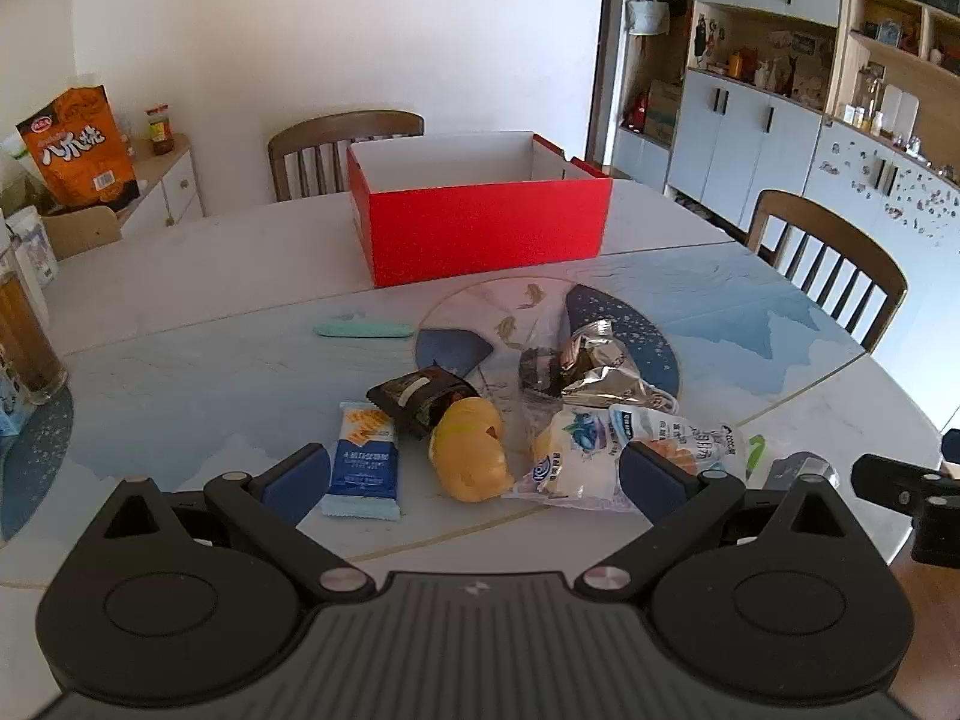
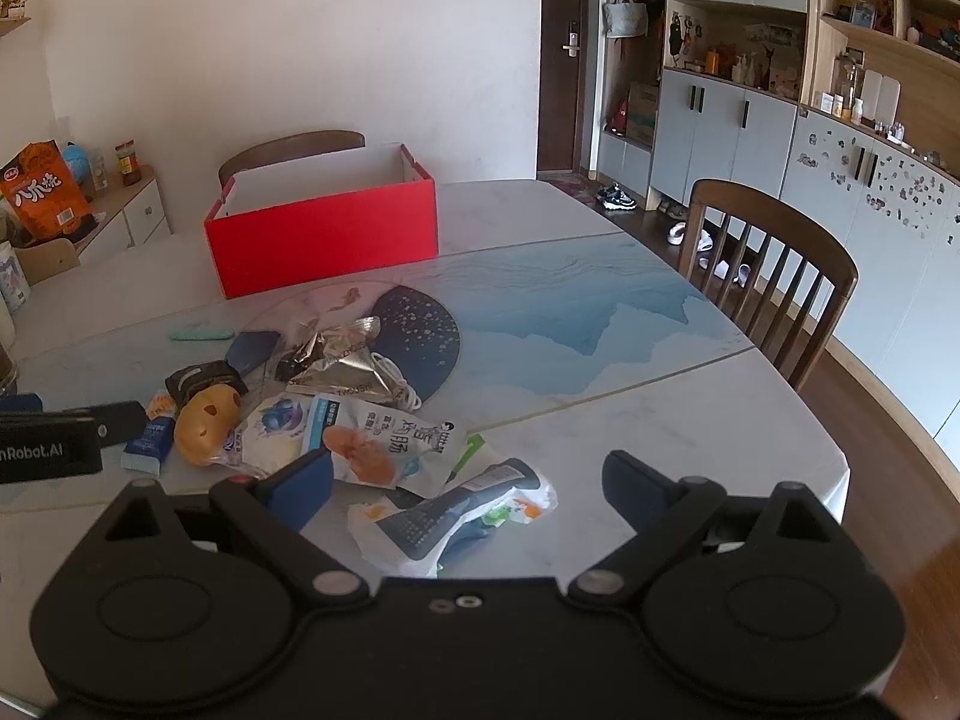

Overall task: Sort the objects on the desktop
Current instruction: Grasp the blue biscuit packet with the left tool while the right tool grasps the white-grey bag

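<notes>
An open red box (image 1: 480,222) (image 2: 324,234) stands at the far side of the table. A pile of snacks lies in front of it: a yellow bun (image 1: 471,450) (image 2: 204,420), a blue biscuit pack (image 1: 365,459), a dark wrapper (image 1: 420,399), a silver foil pack (image 1: 594,369) (image 2: 342,363), a blueberry bag (image 1: 570,456) (image 2: 279,426) and a white sausage pouch (image 2: 384,441). My left gripper (image 1: 474,477) is open just before the bun. My right gripper (image 2: 468,483) is open over a crumpled white and dark blue bag (image 2: 444,519).
A mint green stick (image 1: 363,331) (image 2: 200,334) lies left of the pile. A glass of brown drink (image 1: 24,342) stands at the table's left edge. Wooden chairs (image 1: 831,258) (image 2: 774,264) stand at the far and right sides. An orange snack bag (image 1: 78,147) is on a side cabinet.
</notes>
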`<action>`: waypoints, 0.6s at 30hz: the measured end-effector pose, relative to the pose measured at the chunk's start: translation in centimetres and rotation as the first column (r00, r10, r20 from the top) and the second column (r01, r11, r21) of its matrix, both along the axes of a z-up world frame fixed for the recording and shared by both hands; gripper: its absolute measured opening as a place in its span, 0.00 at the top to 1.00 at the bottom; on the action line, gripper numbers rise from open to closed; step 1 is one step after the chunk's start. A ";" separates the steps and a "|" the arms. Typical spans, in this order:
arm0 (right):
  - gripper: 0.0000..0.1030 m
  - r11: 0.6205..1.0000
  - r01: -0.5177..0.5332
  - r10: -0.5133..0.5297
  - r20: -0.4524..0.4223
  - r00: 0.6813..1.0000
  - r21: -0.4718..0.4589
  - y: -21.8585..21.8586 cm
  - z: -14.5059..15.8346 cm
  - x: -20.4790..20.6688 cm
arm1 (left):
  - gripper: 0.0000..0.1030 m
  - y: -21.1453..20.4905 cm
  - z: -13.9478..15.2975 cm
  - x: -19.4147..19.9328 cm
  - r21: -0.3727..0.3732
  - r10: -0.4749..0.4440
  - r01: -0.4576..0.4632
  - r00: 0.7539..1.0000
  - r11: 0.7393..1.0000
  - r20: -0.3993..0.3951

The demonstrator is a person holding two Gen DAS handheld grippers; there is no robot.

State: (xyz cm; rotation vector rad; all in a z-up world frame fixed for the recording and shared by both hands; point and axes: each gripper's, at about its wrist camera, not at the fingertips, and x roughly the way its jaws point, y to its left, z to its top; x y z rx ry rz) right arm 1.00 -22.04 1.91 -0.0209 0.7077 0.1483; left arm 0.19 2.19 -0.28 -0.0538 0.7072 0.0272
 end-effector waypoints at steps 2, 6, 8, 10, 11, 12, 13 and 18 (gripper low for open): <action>0.06 1.000 0.000 0.000 0.000 1.000 0.001 0.1 0.0 0.1 | 0.00 0.3 0.0 0.2 -0.014 -0.007 0.006 1.000 1.000 -0.008; 0.06 1.000 0.003 -0.003 -0.001 1.000 -0.004 0.3 -0.1 0.4 | 0.00 1.0 0.0 0.5 -0.025 -0.005 0.005 1.000 1.000 -0.001; 0.06 1.000 0.008 -0.008 -0.004 1.000 -0.006 0.5 -0.1 0.7 | 0.00 1.4 -0.1 0.6 -0.026 0.000 0.000 1.000 1.000 0.004; 0.06 1.000 0.008 -0.008 0.000 1.000 -0.009 0.8 -0.1 0.9 | 0.00 1.8 -0.2 0.8 -0.030 -0.007 0.007 1.000 1.000 0.006; 0.06 1.000 0.009 -0.009 0.004 1.000 -0.009 0.9 -0.1 1.0 | 0.00 2.0 -0.2 0.9 -0.027 -0.009 0.009 1.000 1.000 0.007; 0.06 1.000 0.009 -0.009 0.006 1.000 -0.008 1.0 -0.1 1.0 | 0.00 2.2 -0.3 1.0 -0.025 -0.011 0.011 1.000 1.000 0.005; 0.06 1.000 0.011 -0.011 0.006 1.000 -0.009 1.1 -0.1 1.1 | 0.00 2.3 -0.3 1.1 -0.025 -0.011 0.011 1.000 1.000 0.003; 0.06 0.999 0.033 -0.033 0.008 0.999 -0.029 1.3 -0.5 1.4 | 0.00 3.3 -0.6 1.7 -0.020 -0.016 0.016 1.000 1.000 -0.010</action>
